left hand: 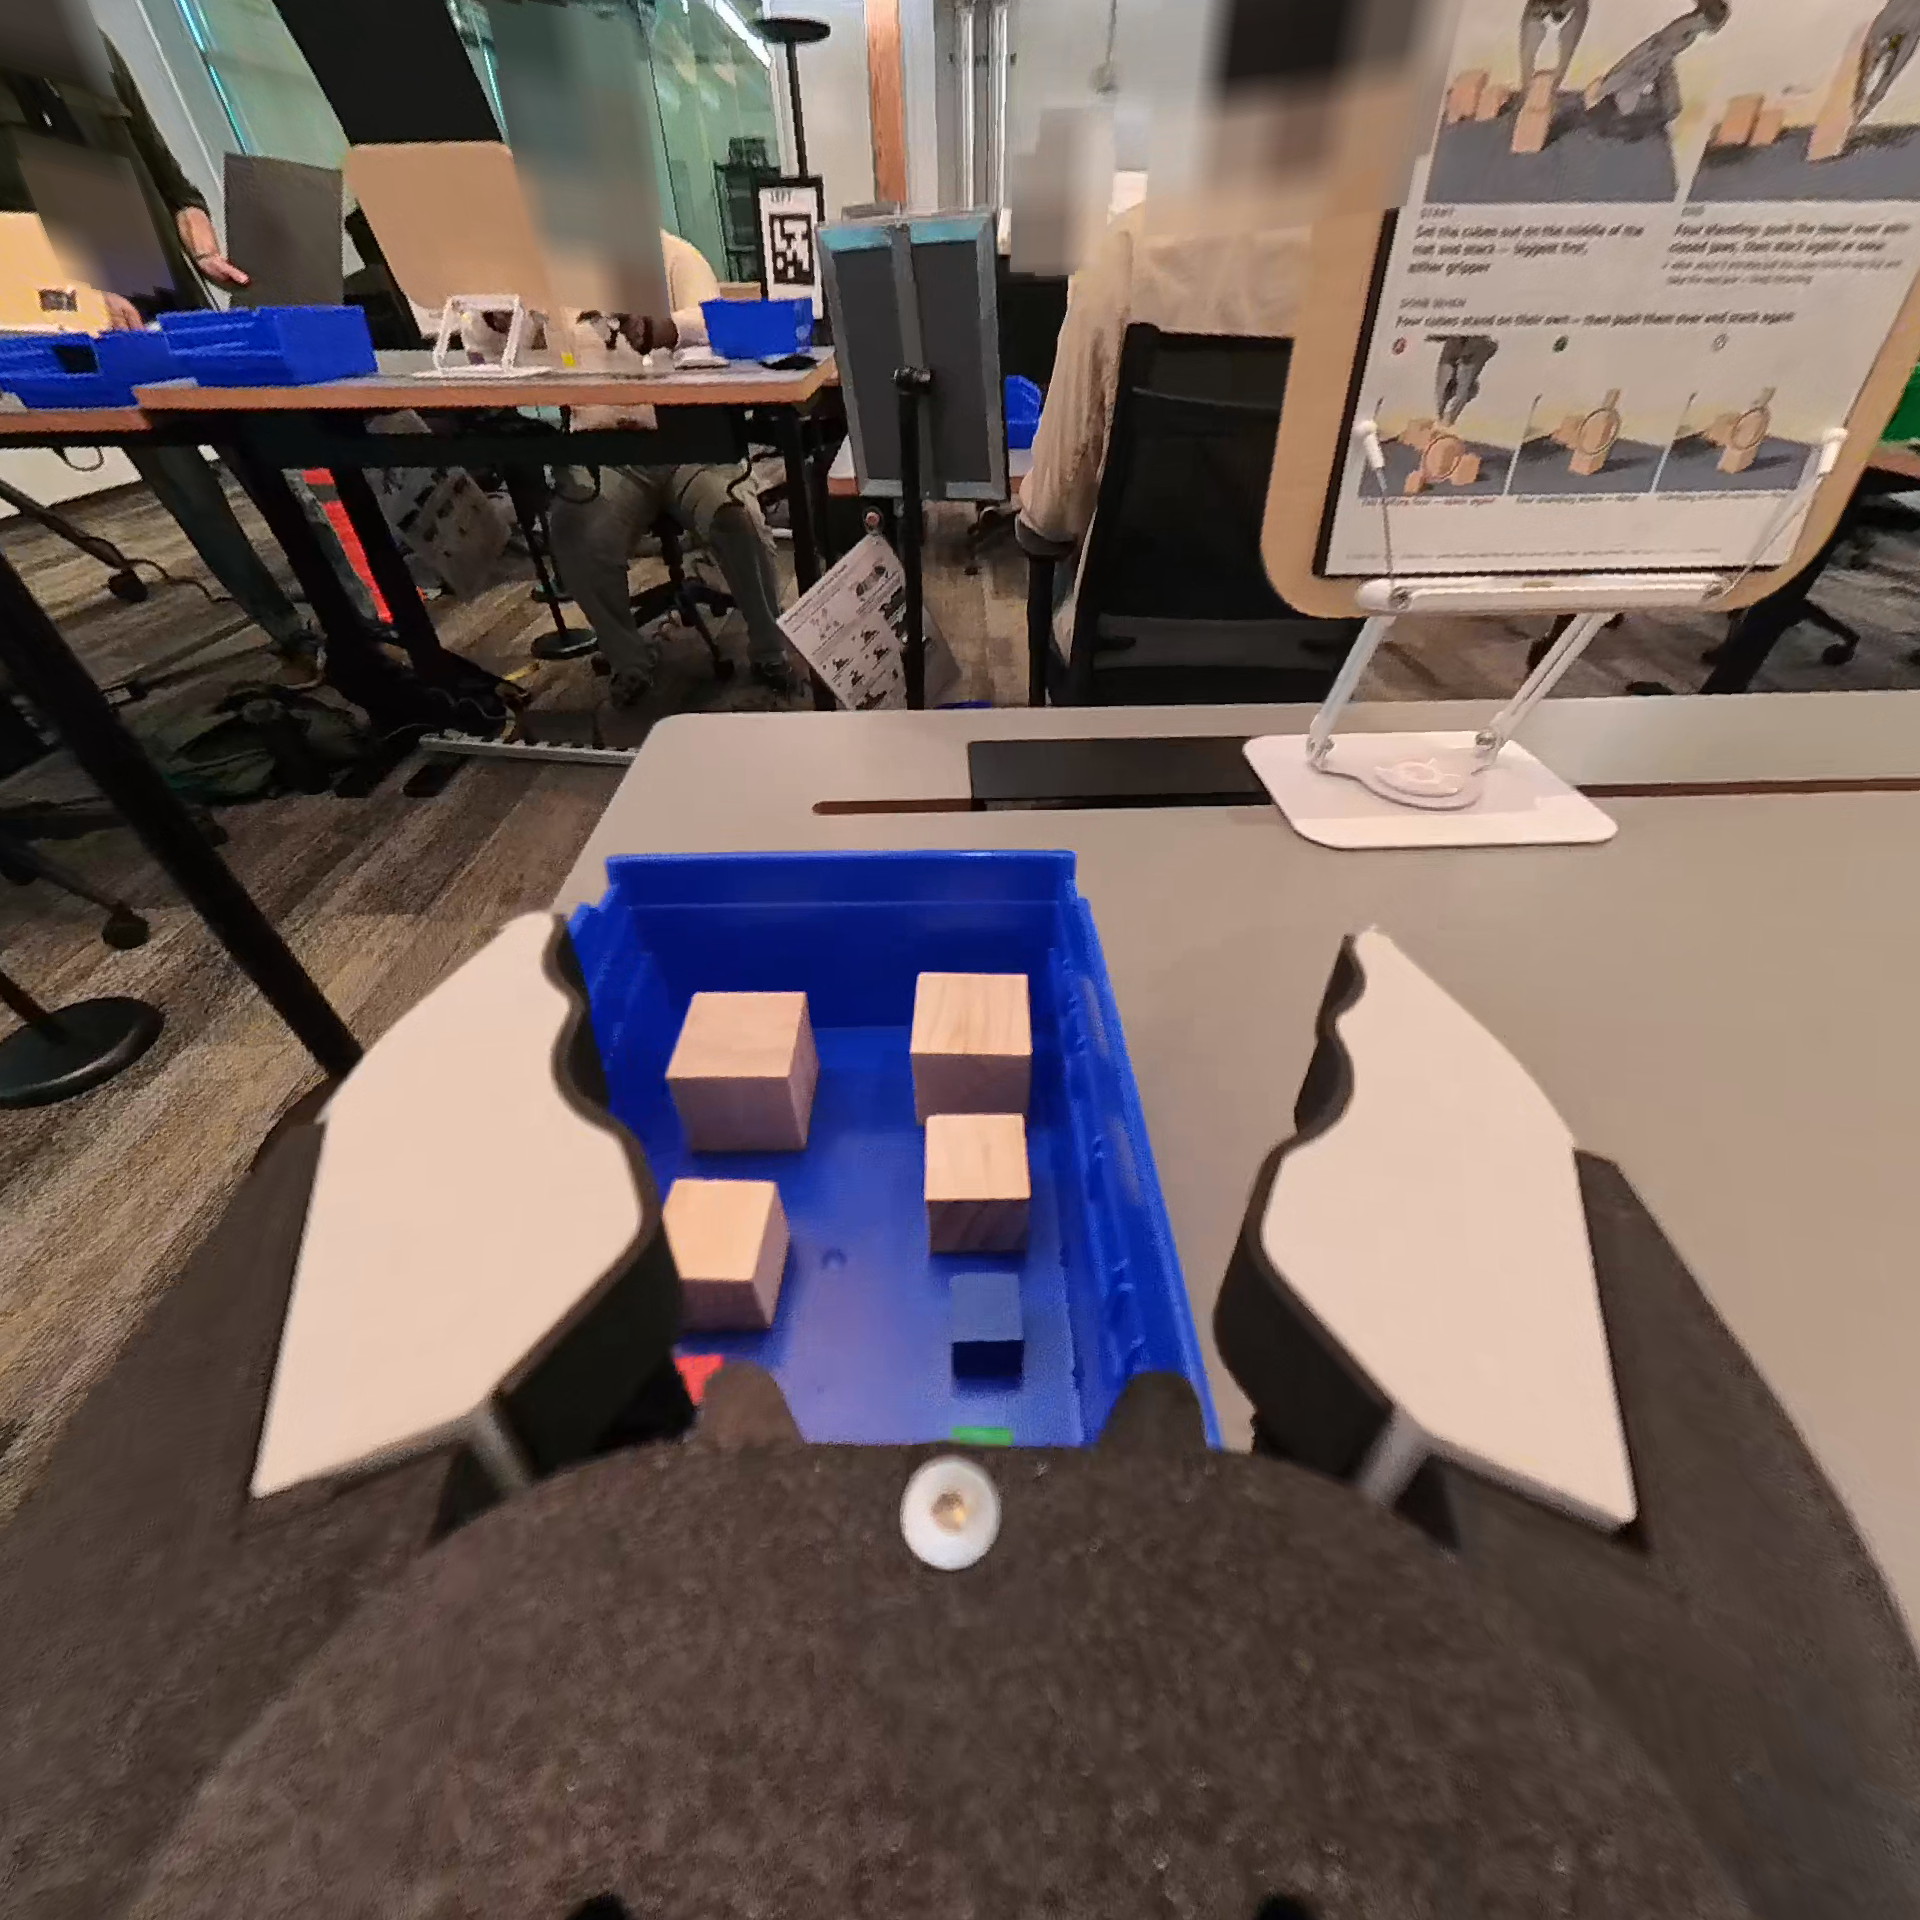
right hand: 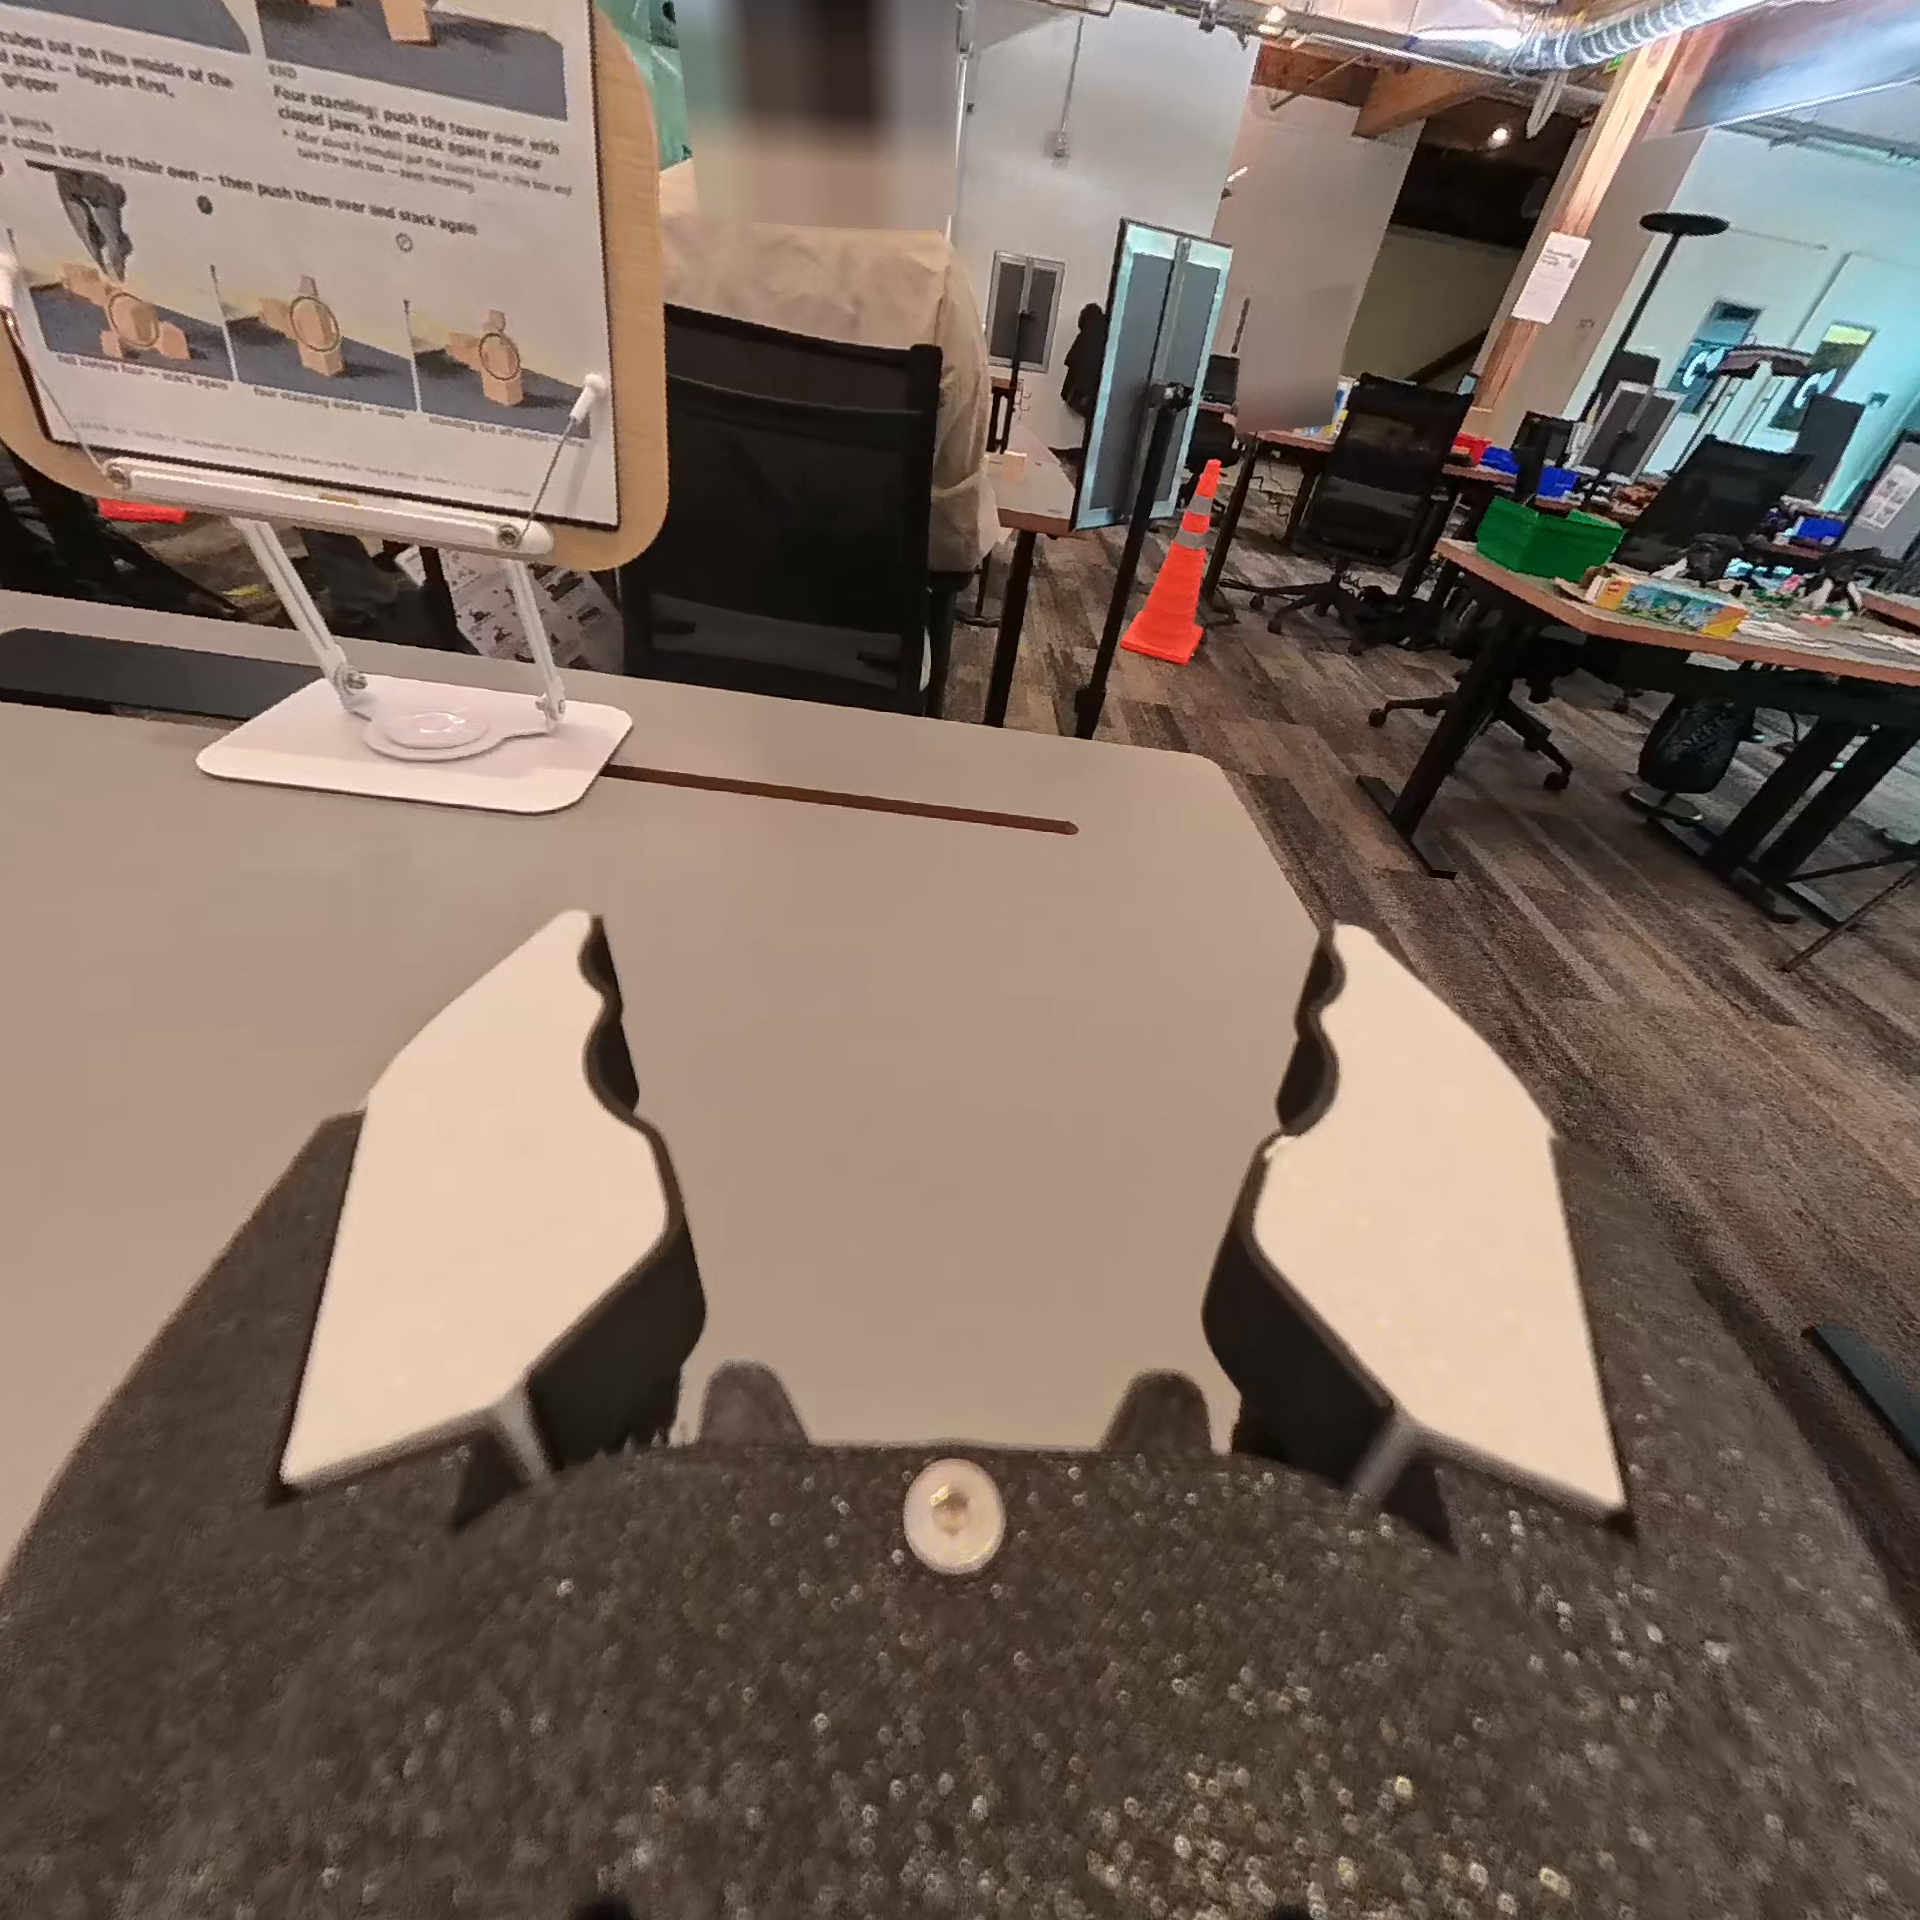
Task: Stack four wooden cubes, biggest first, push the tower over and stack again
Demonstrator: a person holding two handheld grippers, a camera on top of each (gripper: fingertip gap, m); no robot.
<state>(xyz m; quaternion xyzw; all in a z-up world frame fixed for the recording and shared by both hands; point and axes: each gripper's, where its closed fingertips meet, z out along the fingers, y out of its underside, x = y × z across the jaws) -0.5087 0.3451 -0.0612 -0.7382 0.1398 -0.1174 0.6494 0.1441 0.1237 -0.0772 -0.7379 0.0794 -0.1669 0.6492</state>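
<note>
Left gripper (left hand: pixel 956 935) hangs over a blue bin (left hand: pixel 842 883) on the grey table (left hand: pixel 1558 1039), jaws spread wide and empty. Inside the bin, at 10 o'clock of its floor stands the far-left cube (left hand: pixel 743 1070), at 8 o'clock the near-left cube (left hand: pixel 724 1252), at 1 o'clock the far-right cube (left hand: pixel 971 1044), just below it the mid-right cube (left hand: pixel 977 1181), and at 5 o'clock a small blue block (left hand: pixel 987 1325). Right gripper (right hand: pixel 961 925) is likewise spread, holding nothing, over bare tabletop; a white stand (right hand: pixel 416 753) sits at 10 o'clock.
</note>
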